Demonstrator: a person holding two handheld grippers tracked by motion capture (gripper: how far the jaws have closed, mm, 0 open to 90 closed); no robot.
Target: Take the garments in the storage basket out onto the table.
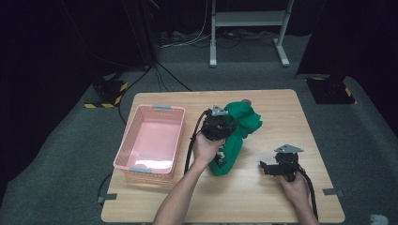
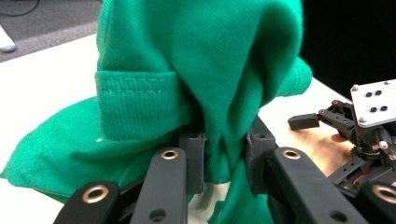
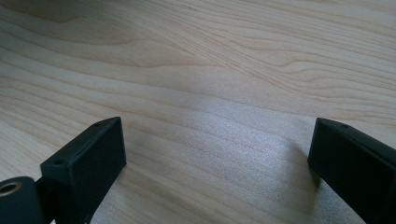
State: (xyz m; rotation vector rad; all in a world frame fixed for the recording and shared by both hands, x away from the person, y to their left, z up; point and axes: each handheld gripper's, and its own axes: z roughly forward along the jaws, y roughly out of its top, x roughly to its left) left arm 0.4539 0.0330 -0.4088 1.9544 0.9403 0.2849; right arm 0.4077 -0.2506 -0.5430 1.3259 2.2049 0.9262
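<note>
The high view looks forward and down on the whole tabletop (image 1: 263, 101) from above the person's side; the left gripper view sits close against the green cloth (image 2: 201, 70), sharing it with the high view; the right gripper view looks low across bare wood.

One crumpled green knit fabric garment (image 1: 234, 136) with a ribbed cuff. One empty pink plastic slatted basket (image 1: 126, 145). One light wooden table (image 1: 277, 112). Two black two-jaw handheld grippers: left gripper (image 1: 224, 125), right gripper (image 1: 265, 167). Two bare hands, one per gripper. Two yellow-and-black striped floor bases. One white metal frame stand on the floor behind.
</note>
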